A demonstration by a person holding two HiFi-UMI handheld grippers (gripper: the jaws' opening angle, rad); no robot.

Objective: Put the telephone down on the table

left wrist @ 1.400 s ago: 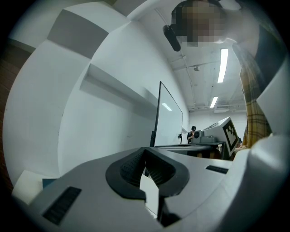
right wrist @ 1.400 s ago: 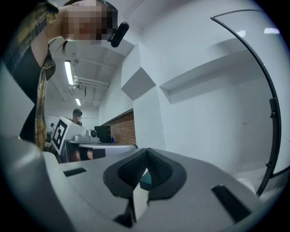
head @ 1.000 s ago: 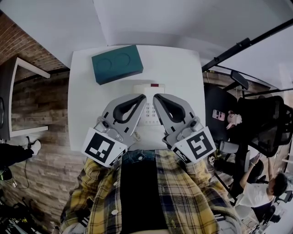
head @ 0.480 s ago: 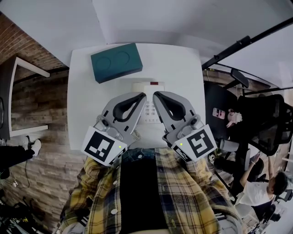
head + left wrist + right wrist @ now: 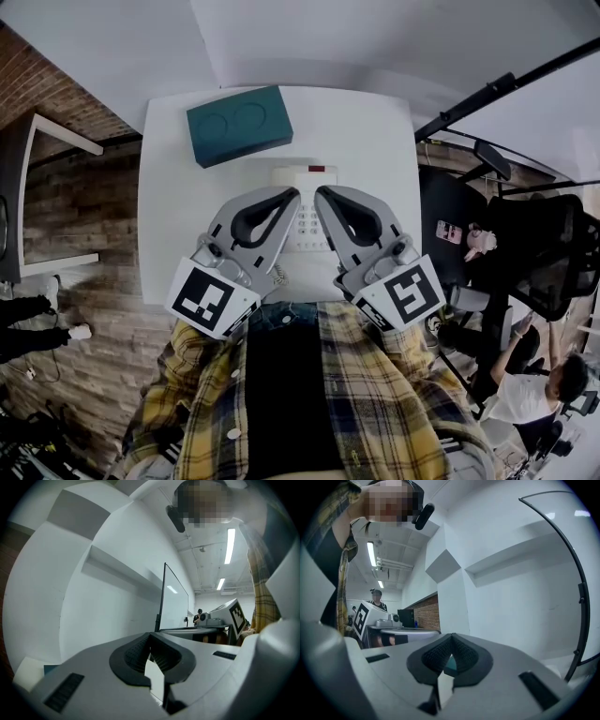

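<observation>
A white desk telephone with a keypad and a small red light lies on the white table, its coiled cord trailing toward the front edge. Both grey grippers hover over it, tips angled inward and nearly meeting. My left gripper covers the phone's left side and is shut, holding nothing. My right gripper covers its right side, also shut and empty. The handset is hidden under them. In the left gripper view the jaws meet at a point; the right gripper view shows the same.
A teal box with two round recesses sits at the table's far left. Black office chairs and a seated person are at the right, with a black pole behind. A white shelf stands at the left on the wood floor.
Both grippers and the telephone have stayed in place. Only a person's shoes on the floor at the far left have shifted.
</observation>
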